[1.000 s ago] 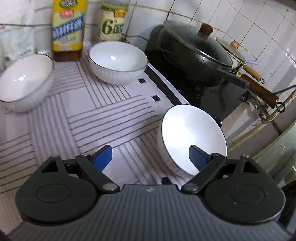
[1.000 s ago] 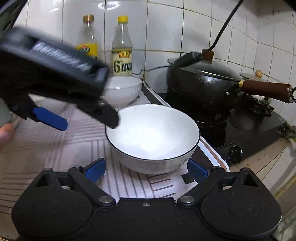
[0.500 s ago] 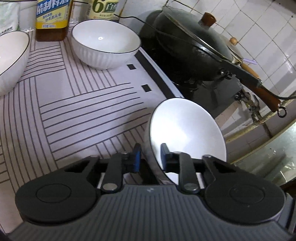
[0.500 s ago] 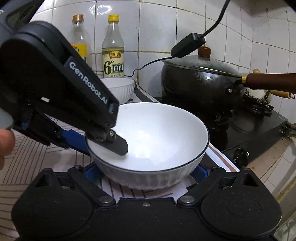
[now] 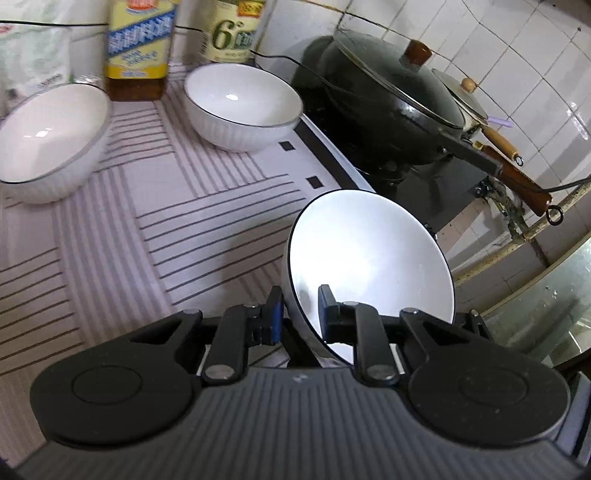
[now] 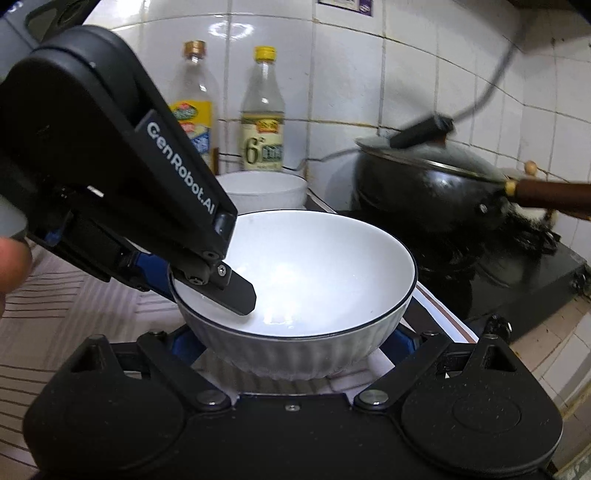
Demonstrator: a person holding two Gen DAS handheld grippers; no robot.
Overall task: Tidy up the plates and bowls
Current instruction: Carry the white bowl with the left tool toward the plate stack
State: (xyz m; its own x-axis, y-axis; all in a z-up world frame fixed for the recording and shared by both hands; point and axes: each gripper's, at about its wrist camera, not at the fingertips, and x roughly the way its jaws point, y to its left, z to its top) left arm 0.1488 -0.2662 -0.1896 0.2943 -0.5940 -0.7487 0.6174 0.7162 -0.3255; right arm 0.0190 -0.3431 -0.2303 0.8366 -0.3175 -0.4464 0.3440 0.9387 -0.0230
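My left gripper [image 5: 297, 314] is shut on the rim of a white ribbed bowl [image 5: 369, 266] with a dark rim line, one finger inside and one outside, and holds it tilted above the striped mat. In the right wrist view the same bowl [image 6: 314, 273] is lifted, with the left gripper [image 6: 207, 280] clamped on its left rim. My right gripper [image 6: 291, 339] is open, its blue pads either side below the bowl, apart from it. Two more white bowls sit on the mat: one at back centre [image 5: 242, 105] and one at left [image 5: 48, 140].
A striped mat [image 5: 147, 221] covers the counter. An oil bottle [image 5: 138, 48] and a vinegar bottle [image 5: 234, 31] stand at the tiled back wall. A black lidded wok [image 5: 391, 96] with a wooden handle sits on the stove to the right.
My left gripper closed on the near bowl's rim and lifted it off the mat; the bowl now hangs higher and tilted. My right gripper stayed open beneath it.
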